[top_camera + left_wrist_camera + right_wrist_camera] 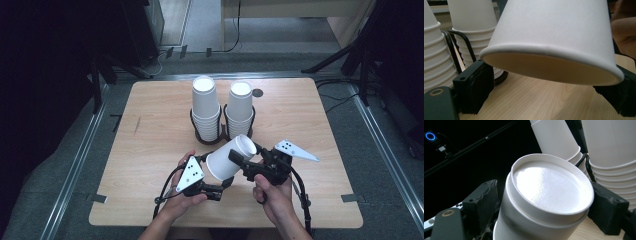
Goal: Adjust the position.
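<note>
A white paper cup (227, 157) hangs tilted above the table's front, its closed base up and to the right, its open mouth down and to the left. My right gripper (248, 152) is shut on the cup (549, 192) just below its base, a pad pressed on each side (546, 205). My left gripper (214, 171) stands open and wide at the mouth. In the left gripper view the cup's (554, 32) rim lies across both jaw tips (549, 82); whether they touch it I cannot tell.
Two stacks of upside-down white cups (206, 107) (240, 105) stand in a black wire holder (192, 120) at the middle of the wooden table (150, 150), just behind the held cup. A small dark disc (257, 92) lies near the far edge.
</note>
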Motion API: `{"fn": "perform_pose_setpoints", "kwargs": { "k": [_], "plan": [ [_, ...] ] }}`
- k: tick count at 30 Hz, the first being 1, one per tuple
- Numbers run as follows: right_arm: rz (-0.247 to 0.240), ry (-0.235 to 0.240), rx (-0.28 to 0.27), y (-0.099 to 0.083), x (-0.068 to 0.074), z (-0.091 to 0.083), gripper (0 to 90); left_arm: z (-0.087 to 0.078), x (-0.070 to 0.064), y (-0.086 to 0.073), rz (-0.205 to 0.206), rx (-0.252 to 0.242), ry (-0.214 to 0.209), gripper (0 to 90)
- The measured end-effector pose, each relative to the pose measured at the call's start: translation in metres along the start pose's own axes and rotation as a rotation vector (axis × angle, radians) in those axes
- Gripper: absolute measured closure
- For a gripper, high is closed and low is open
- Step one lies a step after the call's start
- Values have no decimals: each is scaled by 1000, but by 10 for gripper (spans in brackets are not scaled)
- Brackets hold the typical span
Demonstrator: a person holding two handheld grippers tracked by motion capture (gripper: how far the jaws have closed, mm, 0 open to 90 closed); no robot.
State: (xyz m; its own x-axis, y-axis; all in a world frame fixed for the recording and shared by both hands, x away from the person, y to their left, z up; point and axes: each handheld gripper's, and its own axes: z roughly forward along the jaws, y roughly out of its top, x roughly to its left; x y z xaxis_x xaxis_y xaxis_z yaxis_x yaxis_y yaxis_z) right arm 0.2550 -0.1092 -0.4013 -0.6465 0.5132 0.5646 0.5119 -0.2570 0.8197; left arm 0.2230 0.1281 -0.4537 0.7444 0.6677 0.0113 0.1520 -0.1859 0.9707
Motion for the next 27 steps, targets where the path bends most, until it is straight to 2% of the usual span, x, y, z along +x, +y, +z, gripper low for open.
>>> {"fn": "perform_pose_setpoints", "kwargs": {
  "k": [6,9,19,23,27],
  "plan": [
    [-2,7,7,0,-2,0,156,-1,1,0,8,6,-5,73],
    [21,14,8,1,-4,0,169,-1,-1,-1,19,8,-12,73],
    [16,7,7,1,-7,-1,175,0,-2,-1,28,8,-25,74],
    [37,12,5,1,-9,-1,196,-1,-2,-1,30,7,-27,75],
    [96,47,-2,1,-14,-2,230,-2,-2,-1,38,9,-23,73]
  ]
}}
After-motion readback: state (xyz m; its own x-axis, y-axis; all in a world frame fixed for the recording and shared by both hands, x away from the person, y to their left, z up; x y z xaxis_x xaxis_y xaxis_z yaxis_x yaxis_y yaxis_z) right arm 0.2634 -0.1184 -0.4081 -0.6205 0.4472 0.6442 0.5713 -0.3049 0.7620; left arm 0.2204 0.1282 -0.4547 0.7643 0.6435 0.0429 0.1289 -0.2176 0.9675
